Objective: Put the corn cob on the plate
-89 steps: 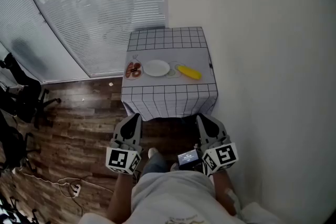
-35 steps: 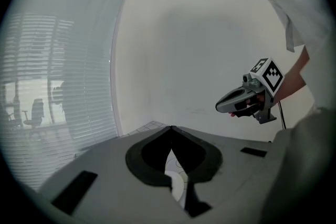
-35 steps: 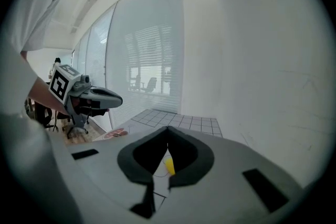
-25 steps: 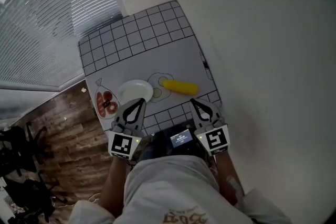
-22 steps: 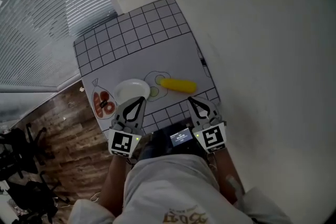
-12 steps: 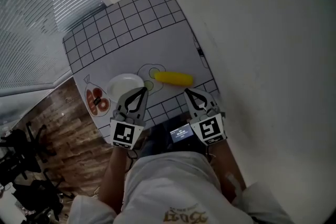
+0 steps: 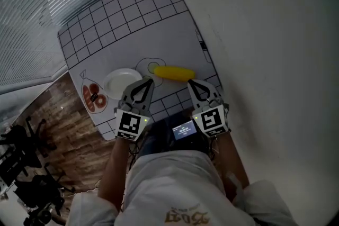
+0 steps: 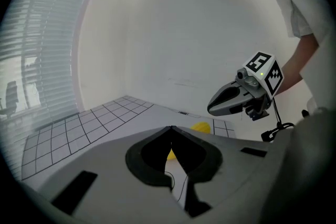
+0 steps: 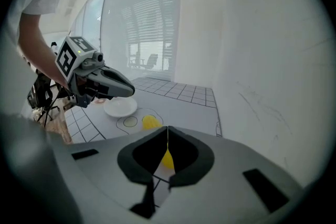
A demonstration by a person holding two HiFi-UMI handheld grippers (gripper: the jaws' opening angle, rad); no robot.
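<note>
A yellow corn cob (image 7: 174, 73) lies on the grid-patterned table (image 7: 116, 18), just right of a small white plate (image 7: 119, 82). The cob (image 9: 151, 122) also shows past the right gripper's jaws, with the plate (image 9: 120, 107) farther left. My left gripper (image 7: 149, 81) is shut and empty, its tip between the plate and the cob. My right gripper (image 7: 189, 82) is shut and empty too, its tip just short of the cob's near side. In the left gripper view the cob (image 8: 200, 126) peeks over the closed jaws (image 8: 171, 127), and the right gripper (image 8: 209, 108) hangs beside it.
A picture of red food (image 7: 93, 98) is printed on the cloth left of the plate. A white wall (image 7: 265, 34) runs close along the table's right side. Window blinds (image 7: 32, 8) and wooden floor (image 7: 47, 135) lie to the left.
Both grippers have come down and forward over the table's near edge, closer to the plate and the cob. Their jaws stay shut. The cob and plate have not moved.
</note>
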